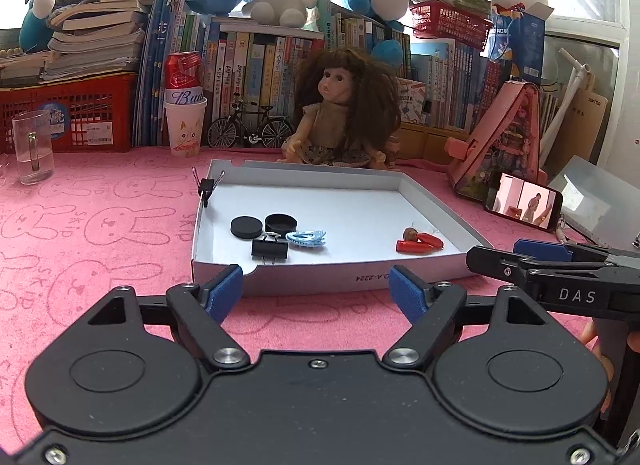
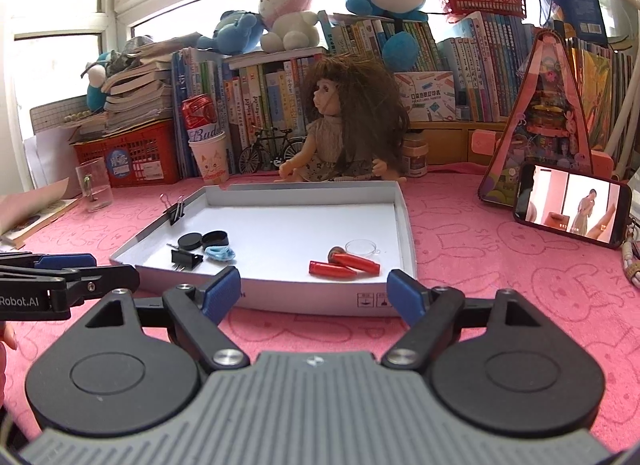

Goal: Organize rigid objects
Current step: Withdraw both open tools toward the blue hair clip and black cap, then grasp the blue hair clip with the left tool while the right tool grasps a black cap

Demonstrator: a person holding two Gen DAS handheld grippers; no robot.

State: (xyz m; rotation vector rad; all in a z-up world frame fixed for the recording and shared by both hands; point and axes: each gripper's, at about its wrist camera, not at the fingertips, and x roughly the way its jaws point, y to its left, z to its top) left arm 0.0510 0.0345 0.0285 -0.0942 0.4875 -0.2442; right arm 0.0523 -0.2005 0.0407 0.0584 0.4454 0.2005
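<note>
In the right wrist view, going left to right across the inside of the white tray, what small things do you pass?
Binder clip on the tray's left wall → black discs → blue hair clip → red cylinders → clear round dish.

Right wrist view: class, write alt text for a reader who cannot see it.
An open hand-held gripper faces a shallow white tray on a pink cloth. The tray holds red cylinders, binder clips, and black discs; a doll sits behind.
</note>
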